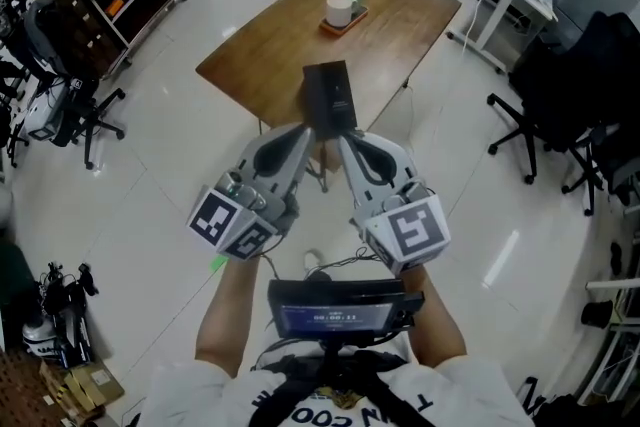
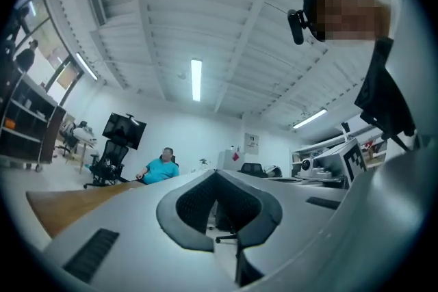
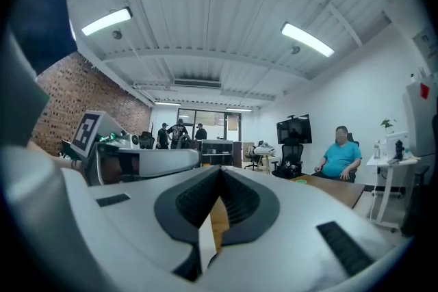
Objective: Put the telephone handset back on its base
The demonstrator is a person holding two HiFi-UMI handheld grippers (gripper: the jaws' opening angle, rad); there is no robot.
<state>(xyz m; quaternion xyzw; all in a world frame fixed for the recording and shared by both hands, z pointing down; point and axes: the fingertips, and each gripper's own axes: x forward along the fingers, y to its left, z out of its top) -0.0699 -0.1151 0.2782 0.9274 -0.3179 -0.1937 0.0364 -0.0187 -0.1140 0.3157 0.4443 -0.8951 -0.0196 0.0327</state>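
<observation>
The left tongs [image 1: 300, 133] and right tongs [image 1: 347, 141], smooth grey plastic, are both closed on nothing. Just beyond their tips, a flat black rectangular phone [image 1: 330, 95] lies on the brown wooden desk [image 1: 260, 55].

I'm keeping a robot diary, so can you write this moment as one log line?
left gripper: shut, empty | right gripper: shut, empty | black rectangular object: on brown wooden table
</observation>
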